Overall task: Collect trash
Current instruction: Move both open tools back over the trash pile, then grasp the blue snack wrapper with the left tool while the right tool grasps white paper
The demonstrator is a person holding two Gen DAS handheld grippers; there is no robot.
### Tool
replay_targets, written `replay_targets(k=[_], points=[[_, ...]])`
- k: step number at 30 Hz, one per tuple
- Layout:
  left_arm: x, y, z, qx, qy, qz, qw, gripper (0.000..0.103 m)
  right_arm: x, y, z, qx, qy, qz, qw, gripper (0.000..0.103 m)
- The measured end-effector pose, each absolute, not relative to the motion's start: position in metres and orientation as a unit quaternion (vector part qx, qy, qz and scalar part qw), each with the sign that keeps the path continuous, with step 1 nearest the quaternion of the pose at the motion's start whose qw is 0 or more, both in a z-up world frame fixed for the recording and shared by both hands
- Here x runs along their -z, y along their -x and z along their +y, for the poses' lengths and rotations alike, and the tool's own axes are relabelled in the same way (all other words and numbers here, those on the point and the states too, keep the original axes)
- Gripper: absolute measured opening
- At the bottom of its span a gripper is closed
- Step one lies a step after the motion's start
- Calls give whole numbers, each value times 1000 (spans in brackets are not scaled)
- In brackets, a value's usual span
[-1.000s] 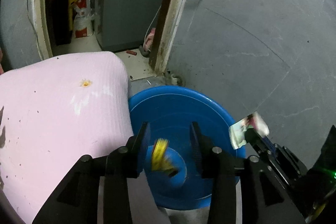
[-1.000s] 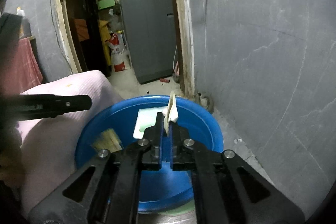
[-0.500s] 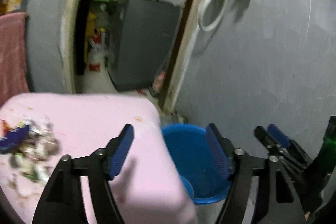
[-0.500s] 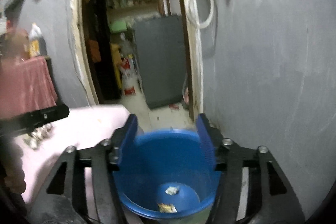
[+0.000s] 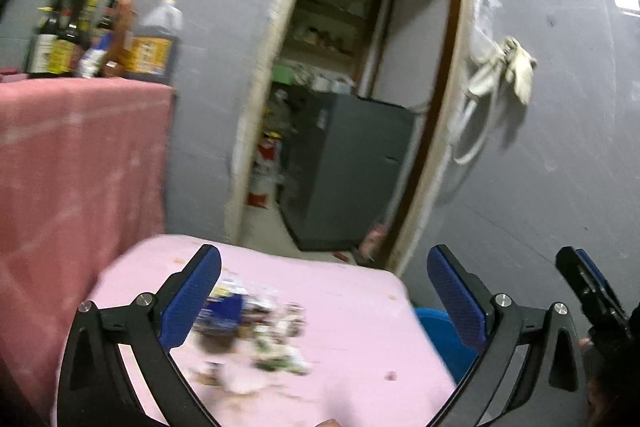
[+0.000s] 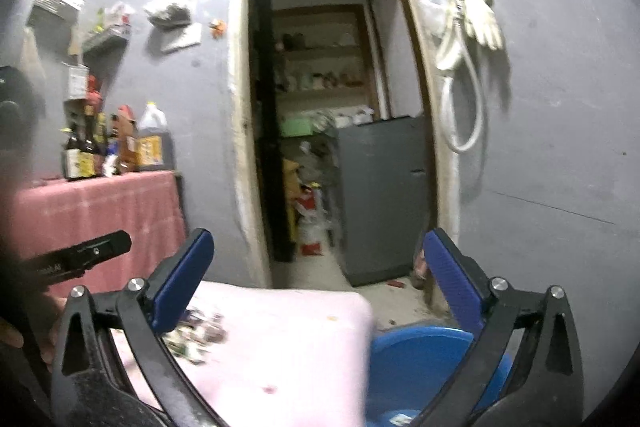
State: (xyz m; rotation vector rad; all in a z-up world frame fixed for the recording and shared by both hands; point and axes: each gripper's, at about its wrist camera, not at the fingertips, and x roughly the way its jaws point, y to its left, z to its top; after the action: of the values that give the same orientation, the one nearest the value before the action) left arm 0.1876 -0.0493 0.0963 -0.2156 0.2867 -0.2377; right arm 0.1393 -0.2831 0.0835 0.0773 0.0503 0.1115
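Observation:
A pile of mixed trash wrappers (image 5: 256, 339) lies on the pink table (image 5: 352, 311), blurred; it also shows in the right wrist view (image 6: 196, 335). My left gripper (image 5: 324, 295) is wide open and empty above the table, the pile just beyond its left finger. My right gripper (image 6: 318, 279) is wide open and empty, over the table's right edge (image 6: 320, 347) and the blue bin (image 6: 416, 367). The blue bin (image 5: 448, 335) stands on the floor beside the table's right side. A scrap lies at the bin's bottom (image 6: 400, 418).
A red-clothed table (image 6: 100, 211) with several bottles (image 6: 116, 143) stands at the left. An open doorway (image 6: 328, 131) with a grey cabinet (image 6: 384, 199) is ahead. Hose and gloves (image 6: 468, 39) hang on the grey wall at the right.
Both grippers have opened and dropped their pieces into the blue bin, then risen and swung left towards the pink table. The trash pile has come into view.

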Motion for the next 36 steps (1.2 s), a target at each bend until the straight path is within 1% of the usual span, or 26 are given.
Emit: replay_targets(k=[6,11,14,19,22,24,25,27,32,34,36], points=[[-87,-171,3,63,98,123,985,101,-85,-142,-239,-93,-40,9,995,103],[-72,-166,28,37,85,124,988,101,-76,-154,-214,-118,-37,20,992,103],[-56,-171,34,35,80,144,986,101,-64,-164,-202,-130,-33,43,990,103],[-25,-192,40,49,81,203,975,101,-39,-190,-187,-151,-14,110,982,103],[-9,-206,39,60,84,238,966,101,-22,-205,-181,-164,-4,157,974,98],[-2,-213,40,72,92,253,960,100,-12,-214,-178,-171,4,184,968,85],[0,-215,39,80,95,256,959,100,-6,-218,-177,-173,8,197,965,82],[2,-219,36,90,89,257,958,97,3,-225,-176,-178,13,219,959,75],[6,-232,25,122,73,268,953,76,22,-241,-173,-196,10,274,941,67],[7,-237,21,134,70,273,950,71,28,-246,-170,-205,11,293,934,64],[8,-240,18,143,68,273,949,68,32,-250,-167,-215,15,307,927,62]])
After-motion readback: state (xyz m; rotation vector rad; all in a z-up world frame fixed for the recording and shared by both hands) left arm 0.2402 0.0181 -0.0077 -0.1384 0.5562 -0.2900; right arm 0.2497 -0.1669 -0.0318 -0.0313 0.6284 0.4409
